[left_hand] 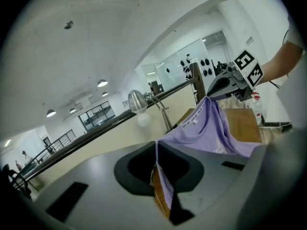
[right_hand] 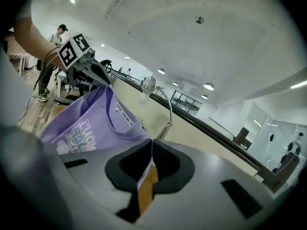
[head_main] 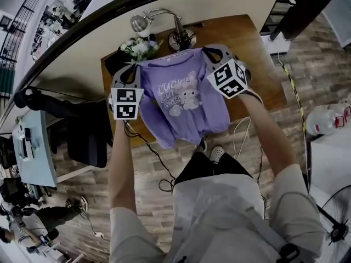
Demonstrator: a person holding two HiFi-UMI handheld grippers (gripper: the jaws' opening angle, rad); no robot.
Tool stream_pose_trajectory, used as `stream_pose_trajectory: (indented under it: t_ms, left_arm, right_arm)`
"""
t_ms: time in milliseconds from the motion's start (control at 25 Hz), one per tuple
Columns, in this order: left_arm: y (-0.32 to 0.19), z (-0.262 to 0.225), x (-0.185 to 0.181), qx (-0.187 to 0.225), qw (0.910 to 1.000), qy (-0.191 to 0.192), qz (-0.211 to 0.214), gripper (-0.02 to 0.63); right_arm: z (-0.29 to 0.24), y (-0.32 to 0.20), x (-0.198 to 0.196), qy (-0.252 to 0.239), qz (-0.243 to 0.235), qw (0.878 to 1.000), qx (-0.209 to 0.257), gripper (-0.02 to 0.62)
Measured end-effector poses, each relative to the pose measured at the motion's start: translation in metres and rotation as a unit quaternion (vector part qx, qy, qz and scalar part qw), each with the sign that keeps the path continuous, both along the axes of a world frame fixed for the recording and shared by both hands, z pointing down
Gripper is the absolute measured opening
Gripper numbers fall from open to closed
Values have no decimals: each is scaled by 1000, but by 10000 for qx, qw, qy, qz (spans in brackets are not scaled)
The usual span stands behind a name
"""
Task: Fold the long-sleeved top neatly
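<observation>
Both forearms reach up from the lower frame toward a wooden table. At centre, a purple long-sleeved top hangs spread, its shoulders pinched in the closed jaws of the left gripper and right gripper. Behind, at upper centre, stands a lamp.

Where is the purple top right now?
Head view, centre: the purple top hangs over the wooden table, its shoulders pinched by the left gripper and the right gripper, near the desk lamp.

Bare wooden counter right of the hanging purple top, desk lamp and flowers crowding the counter's far edge, partition wall behind.
</observation>
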State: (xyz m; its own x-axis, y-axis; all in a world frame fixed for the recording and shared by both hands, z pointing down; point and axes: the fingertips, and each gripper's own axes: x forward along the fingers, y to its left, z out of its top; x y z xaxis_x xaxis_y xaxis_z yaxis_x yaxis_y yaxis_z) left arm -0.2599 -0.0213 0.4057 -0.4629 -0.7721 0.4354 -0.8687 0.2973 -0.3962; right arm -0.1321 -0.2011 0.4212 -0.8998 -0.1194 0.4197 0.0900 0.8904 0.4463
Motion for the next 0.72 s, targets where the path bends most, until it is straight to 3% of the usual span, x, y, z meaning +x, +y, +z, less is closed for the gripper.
stream_pose_trajectory:
  t_ms: [320, 720]
  left_arm:
    - [-43, 95, -83, -456, 9967, 662, 89, 35]
    - [-62, 195, -116, -803, 9854, 1494, -121, 35]
  right_arm:
    - [90, -45, -83, 882, 244, 9951, -386, 23]
    - [194, -69, -123, 1686, 591, 9788, -1006, 23]
